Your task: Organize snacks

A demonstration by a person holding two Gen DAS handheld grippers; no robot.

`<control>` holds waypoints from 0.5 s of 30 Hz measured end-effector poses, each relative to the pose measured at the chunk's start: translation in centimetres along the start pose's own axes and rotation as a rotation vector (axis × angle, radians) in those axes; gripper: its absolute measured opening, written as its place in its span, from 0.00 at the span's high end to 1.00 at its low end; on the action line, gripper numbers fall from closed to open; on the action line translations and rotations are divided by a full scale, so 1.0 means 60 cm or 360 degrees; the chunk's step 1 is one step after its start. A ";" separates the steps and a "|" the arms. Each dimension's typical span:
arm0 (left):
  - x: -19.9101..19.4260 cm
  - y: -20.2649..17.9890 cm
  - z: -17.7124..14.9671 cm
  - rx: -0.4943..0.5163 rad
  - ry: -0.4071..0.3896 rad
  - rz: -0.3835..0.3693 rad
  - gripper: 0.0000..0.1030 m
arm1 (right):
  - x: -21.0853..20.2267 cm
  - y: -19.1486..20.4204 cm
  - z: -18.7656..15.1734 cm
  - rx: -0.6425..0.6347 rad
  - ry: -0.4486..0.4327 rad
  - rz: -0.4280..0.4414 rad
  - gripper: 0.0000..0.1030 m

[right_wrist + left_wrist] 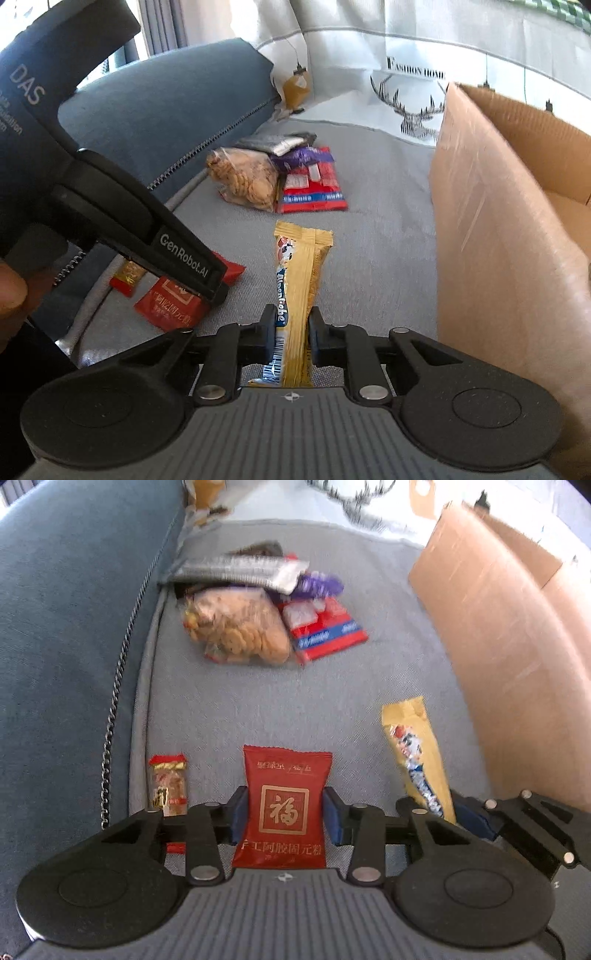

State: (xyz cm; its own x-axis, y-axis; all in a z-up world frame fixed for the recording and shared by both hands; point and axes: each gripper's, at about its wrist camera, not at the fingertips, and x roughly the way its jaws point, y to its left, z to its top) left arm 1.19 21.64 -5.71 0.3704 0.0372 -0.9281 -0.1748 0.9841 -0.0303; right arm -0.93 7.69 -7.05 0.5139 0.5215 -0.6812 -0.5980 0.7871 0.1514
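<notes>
My left gripper [285, 814] has its blue pads on both sides of a dark red snack packet [284, 808] with a gold character, held over the grey sofa seat. My right gripper [291, 328] is shut on a long yellow Alpenliebe candy bar [299, 280]; it also shows in the left wrist view [417, 760]. The red packet shows in the right wrist view [170, 306] under the left gripper's body. A small red and gold snack [168, 784] lies at the seat's left edge. A cardboard box [498, 229] stands open on the right.
A pile of snacks lies farther back: a clear bag of biscuits [236, 627], a red and blue packet [325, 631], a purple packet [317, 583] and a silver packet [240, 570]. A blue cushion [74, 627] with a zipper borders the left. A white printed cushion [406, 55] stands behind.
</notes>
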 end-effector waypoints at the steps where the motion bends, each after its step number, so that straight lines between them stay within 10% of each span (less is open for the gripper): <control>1: -0.010 0.002 -0.003 -0.0004 -0.0050 -0.0025 0.55 | -0.006 0.001 0.000 -0.0007 -0.0015 0.0000 0.83; 15: -0.151 0.031 -0.069 -0.0137 -0.0780 -0.0312 0.55 | -0.139 0.003 0.017 -0.0039 -0.0357 0.0045 0.83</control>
State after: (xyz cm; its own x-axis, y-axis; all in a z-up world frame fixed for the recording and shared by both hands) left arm -6.25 22.43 1.12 0.7827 -0.0492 -0.6205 -0.1259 0.9637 -0.2352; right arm -4.68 3.78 -0.59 0.6188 0.6058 -0.5000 -0.6276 0.7641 0.1490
